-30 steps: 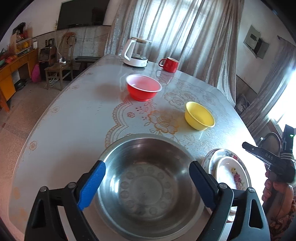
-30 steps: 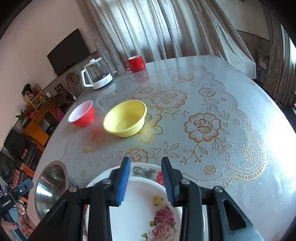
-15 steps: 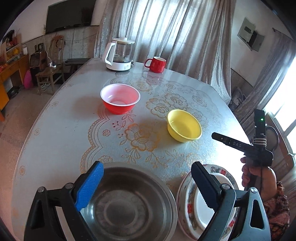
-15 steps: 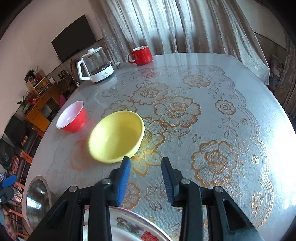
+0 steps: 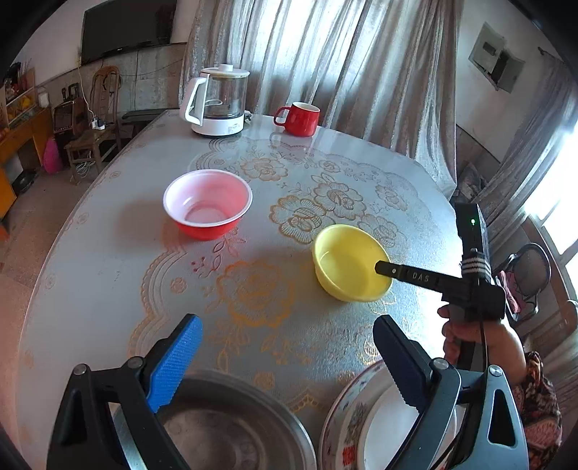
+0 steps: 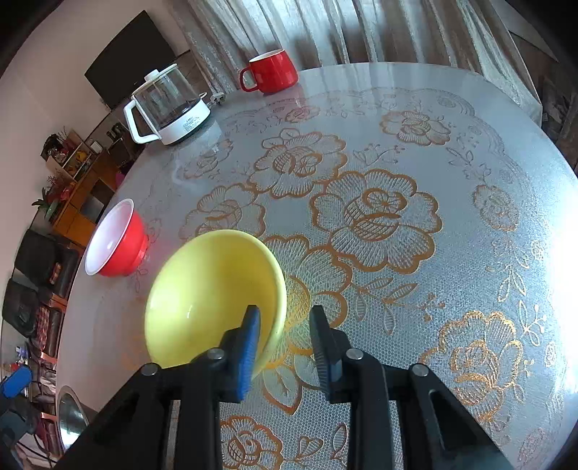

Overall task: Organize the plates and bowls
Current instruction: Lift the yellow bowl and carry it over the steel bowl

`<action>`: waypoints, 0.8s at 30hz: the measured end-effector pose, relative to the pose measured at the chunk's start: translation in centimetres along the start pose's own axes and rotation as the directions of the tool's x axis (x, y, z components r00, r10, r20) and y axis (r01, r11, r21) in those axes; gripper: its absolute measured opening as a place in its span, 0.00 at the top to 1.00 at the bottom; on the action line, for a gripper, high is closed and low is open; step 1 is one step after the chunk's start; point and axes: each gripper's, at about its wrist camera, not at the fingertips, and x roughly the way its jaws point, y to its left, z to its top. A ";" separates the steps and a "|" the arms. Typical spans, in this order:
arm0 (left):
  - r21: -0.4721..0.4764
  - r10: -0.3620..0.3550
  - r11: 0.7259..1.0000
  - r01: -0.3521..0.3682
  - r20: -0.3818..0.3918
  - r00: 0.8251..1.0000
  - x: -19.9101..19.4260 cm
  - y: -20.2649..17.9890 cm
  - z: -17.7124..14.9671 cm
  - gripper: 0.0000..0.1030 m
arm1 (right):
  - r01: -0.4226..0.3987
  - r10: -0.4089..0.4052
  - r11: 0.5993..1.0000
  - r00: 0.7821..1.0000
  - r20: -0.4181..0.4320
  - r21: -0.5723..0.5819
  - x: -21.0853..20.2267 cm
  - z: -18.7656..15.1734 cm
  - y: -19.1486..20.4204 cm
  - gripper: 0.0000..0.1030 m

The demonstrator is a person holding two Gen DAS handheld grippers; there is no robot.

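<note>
Curtains hang behind a round table covered with a translucent cloth printed with gold flowers.

On that cloth, toward the near right, sits the yellow bowl, upright. The right gripper straddles its near rim: one blue-padded finger is inside the bowl, the other hangs outside over the cloth, and the jaws stand apart with a gap between them, so the rim is bracketed but not pinched. In the left wrist view the same tool reaches in from the right, its black tip over the bowl's right rim, held by a hand.

Left of the yellow bowl and a little farther away stands the red bowl with a white inside, well apart from it.

Nearest of all, at the bottom edge of the left wrist view, lies a steel bowl, and just beside it on the right a stack of flowered plates, a smaller white one resting in a larger one. The left gripper hovers above them with its jaws spread wide, one blue finger over the steel bowl and the other over the plates, holding nothing.

At the far side of the table a glass kettle on a white base stands next to a red mug. A dark television is mounted on the wall at far left.
</note>
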 end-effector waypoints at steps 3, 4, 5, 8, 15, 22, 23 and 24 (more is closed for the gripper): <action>0.006 -0.001 1.000 0.001 -0.009 1.000 1.3 -0.9 0.7 0.07 | -0.019 0.019 1.000 1.000 0.000 0.000 0.3 -0.2 -0.2 0.82; 0.007 -0.003 1.000 0.004 -0.015 1.000 1.7 -1.2 1.0 0.07 | -0.018 0.018 1.000 1.000 0.000 -0.004 0.2 -0.3 -0.3 0.86; 0.008 -0.008 1.000 0.008 -0.019 1.000 2.2 -1.5 1.2 0.07 | -0.018 0.018 1.000 1.000 -0.001 -0.006 0.2 -0.5 -0.4 0.87; 0.010 -0.006 1.000 0.006 -0.038 0.999 3.7 -2.4 1.7 0.09 | -0.042 0.042 0.999 0.999 -0.002 0.000 0.2 -0.9 -0.9 0.89; 0.065 0.008 0.998 -0.002 -0.094 0.996 8.0 -5.3 2.9 0.24 | -0.053 0.054 0.998 0.998 0.011 -0.022 -0.2 -1.5 -0.8 0.89; 0.058 0.018 0.998 -0.011 -0.126 0.992 11.7 -6.5 3.6 0.24 | -0.053 0.053 0.997 0.998 0.013 -0.050 -0.5 -2.0 -0.7 0.89; 0.059 0.025 0.998 -0.017 -0.137 0.990 12.3 -6.6 3.6 0.24 | -0.054 0.055 0.997 0.998 0.014 -0.053 -0.6 -2.0 -0.7 0.89; 0.058 0.037 0.998 -0.029 -0.146 0.989 12.8 -6.6 3.6 0.24 | -0.055 0.055 0.997 0.998 0.013 -0.054 -0.5 -1.9 -0.8 0.89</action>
